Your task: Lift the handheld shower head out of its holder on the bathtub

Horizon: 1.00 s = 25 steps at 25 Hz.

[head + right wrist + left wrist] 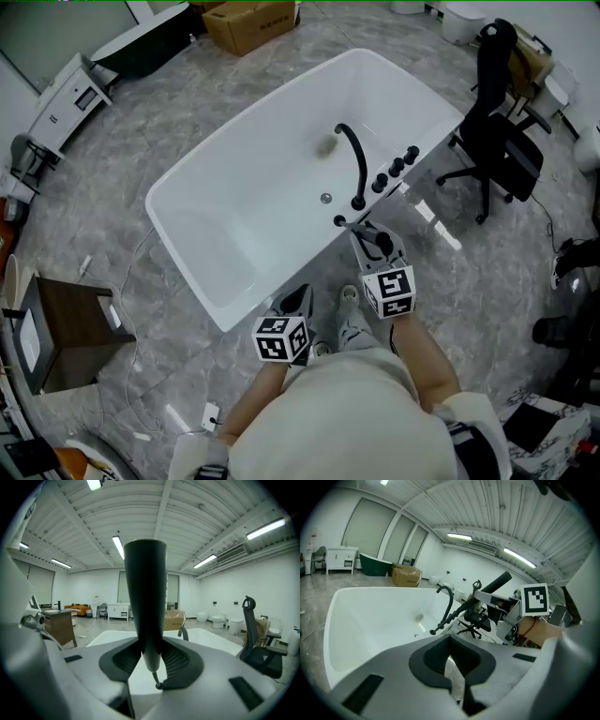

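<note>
Right gripper (375, 242) is clamped on the black handheld shower head (145, 597). In the right gripper view its pads press on both sides of the narrow lower part of the wand, which widens towards the top. From the left gripper view the shower head (494, 584) sits tilted above the near rim of the white bathtub (244, 187). A thin black line trails from its lower end down to the rim, beside the curved black faucet spout (356, 159). Three black knobs (397, 166) stand along that rim, past the spout.

Left gripper (298, 302) hovers just outside the tub's near edge, over the marble-patterned floor (141, 112). Its jaws are drawn in to a narrow slit with nothing between them. A black office chair (497, 122) stands beyond the tub's right end.
</note>
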{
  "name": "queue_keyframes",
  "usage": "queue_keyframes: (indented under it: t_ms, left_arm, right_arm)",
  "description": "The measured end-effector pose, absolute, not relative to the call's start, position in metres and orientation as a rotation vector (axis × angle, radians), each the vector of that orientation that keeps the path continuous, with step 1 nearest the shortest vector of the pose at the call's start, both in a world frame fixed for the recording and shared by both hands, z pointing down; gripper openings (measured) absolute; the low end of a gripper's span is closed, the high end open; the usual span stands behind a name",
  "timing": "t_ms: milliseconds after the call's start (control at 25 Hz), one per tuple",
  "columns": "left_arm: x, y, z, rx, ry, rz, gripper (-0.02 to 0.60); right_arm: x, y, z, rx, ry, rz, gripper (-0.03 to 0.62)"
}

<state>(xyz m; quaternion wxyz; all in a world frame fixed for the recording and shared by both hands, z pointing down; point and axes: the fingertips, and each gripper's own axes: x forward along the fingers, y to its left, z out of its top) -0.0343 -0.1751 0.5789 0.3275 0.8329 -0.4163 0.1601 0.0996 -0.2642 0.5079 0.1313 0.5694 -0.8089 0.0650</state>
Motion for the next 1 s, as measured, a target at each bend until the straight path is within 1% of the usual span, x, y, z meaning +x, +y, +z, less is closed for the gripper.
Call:
queue_keyframes:
  t_ms: [600, 1000]
  left_arm:
    - [-0.066, -0.121, 0.564, 2.195, -1.141, 0.360, 0.020]
    - [-0.070, -0.095, 0.551, 2.225, -1.161, 0.311, 0.020]
  right_arm:
    - [0.090, -0.186, 0.437, 1.766, -2.406, 0.036, 0.143]
    - [0.084, -0.139, 0.403, 1.760, -2.444, -0.058, 0.143]
